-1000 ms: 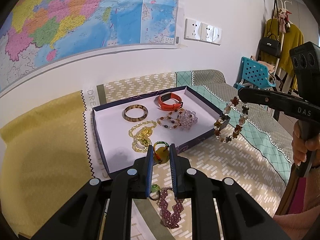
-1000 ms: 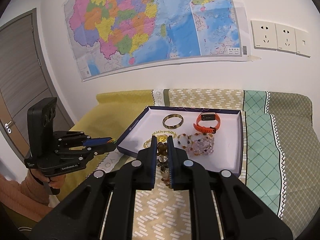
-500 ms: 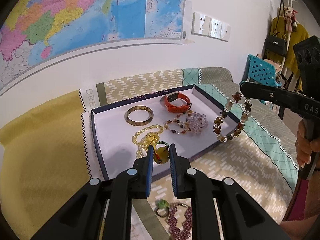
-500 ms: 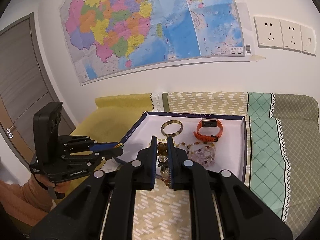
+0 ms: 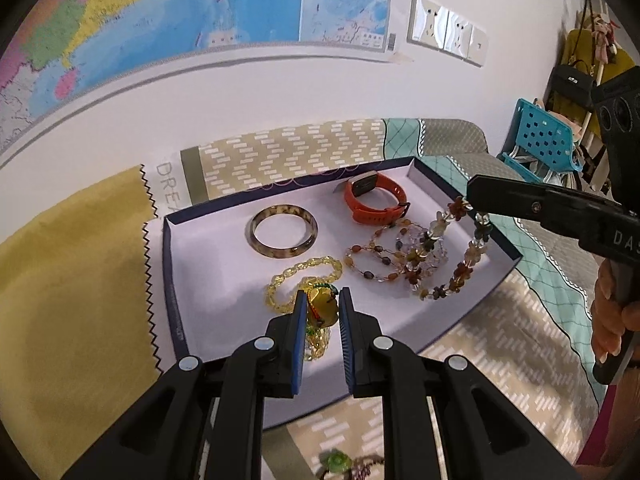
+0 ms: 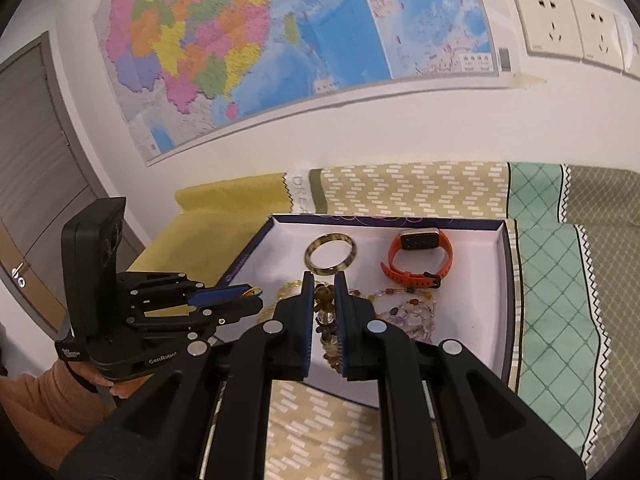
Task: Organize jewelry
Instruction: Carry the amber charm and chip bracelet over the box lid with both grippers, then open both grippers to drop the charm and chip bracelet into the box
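A shallow navy box (image 5: pixel 502 246) with a white floor holds a horn-coloured bangle (image 5: pixel 284 231), an orange fitness band (image 5: pixel 374 204), a yellow bead bracelet (image 5: pixel 304 276) and pale bead strands (image 5: pixel 384 258). My left gripper (image 5: pixel 322 306) is shut on a yellow pendant bracelet (image 5: pixel 320 308), held over the box's near part. My right gripper (image 6: pixel 324 292) is shut on a brown flower-bead bracelet (image 5: pixel 444 272) that hangs over the box's right side. The box (image 6: pixel 505 300), bangle (image 6: pixel 330 256) and band (image 6: pixel 420 258) show in the right wrist view too.
The box lies on a patchwork cloth (image 5: pixel 500 320) against a wall with a map (image 5: pixel 160 20) and sockets (image 5: pixel 446 34). A purple bead strand with a green flower (image 5: pixel 340 462) lies on the cloth before the box. A blue chair (image 5: pixel 540 140) stands at the right.
Both grippers have moved forward over the box with their bracelets. The flower-bead bracelet has come from outside the box's right wall to above its floor.
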`<action>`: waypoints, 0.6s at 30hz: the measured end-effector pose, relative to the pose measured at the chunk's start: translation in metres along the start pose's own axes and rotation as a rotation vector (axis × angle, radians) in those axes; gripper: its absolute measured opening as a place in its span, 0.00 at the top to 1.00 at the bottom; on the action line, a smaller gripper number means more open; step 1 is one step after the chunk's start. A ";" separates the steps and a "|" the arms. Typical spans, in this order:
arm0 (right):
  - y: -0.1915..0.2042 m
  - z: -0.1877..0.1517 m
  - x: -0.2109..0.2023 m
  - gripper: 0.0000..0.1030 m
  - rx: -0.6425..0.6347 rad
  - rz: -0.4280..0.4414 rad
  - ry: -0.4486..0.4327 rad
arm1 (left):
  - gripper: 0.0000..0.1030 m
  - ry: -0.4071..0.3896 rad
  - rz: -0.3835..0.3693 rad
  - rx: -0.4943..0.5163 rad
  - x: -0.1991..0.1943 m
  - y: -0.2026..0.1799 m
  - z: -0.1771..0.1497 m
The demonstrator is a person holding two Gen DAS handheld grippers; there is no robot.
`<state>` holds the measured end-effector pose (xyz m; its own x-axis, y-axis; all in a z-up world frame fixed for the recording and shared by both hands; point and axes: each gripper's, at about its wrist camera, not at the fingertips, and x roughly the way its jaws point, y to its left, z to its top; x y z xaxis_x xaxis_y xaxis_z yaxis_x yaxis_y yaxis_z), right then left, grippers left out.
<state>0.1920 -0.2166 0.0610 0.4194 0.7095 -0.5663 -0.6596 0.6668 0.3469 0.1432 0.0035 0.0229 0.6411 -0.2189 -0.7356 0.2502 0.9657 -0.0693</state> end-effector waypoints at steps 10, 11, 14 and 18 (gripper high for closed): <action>-0.037 -0.003 0.022 0.90 0.095 -0.045 0.040 | 0.86 0.059 0.002 0.000 0.029 -0.003 0.004; -0.041 -0.003 0.024 0.90 0.107 -0.052 0.043 | 0.86 0.065 0.008 0.005 0.032 -0.004 0.004; -0.047 -0.006 0.029 0.90 0.121 -0.067 0.053 | 0.85 0.080 0.018 0.011 0.041 -0.006 0.003; -0.051 -0.009 0.034 0.88 0.134 -0.105 0.060 | 0.71 0.075 0.033 0.024 0.041 -0.011 0.003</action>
<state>0.2349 -0.2285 0.0173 0.4412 0.6223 -0.6466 -0.5232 0.7637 0.3781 0.1691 -0.0161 -0.0046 0.5934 -0.1751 -0.7856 0.2475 0.9685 -0.0290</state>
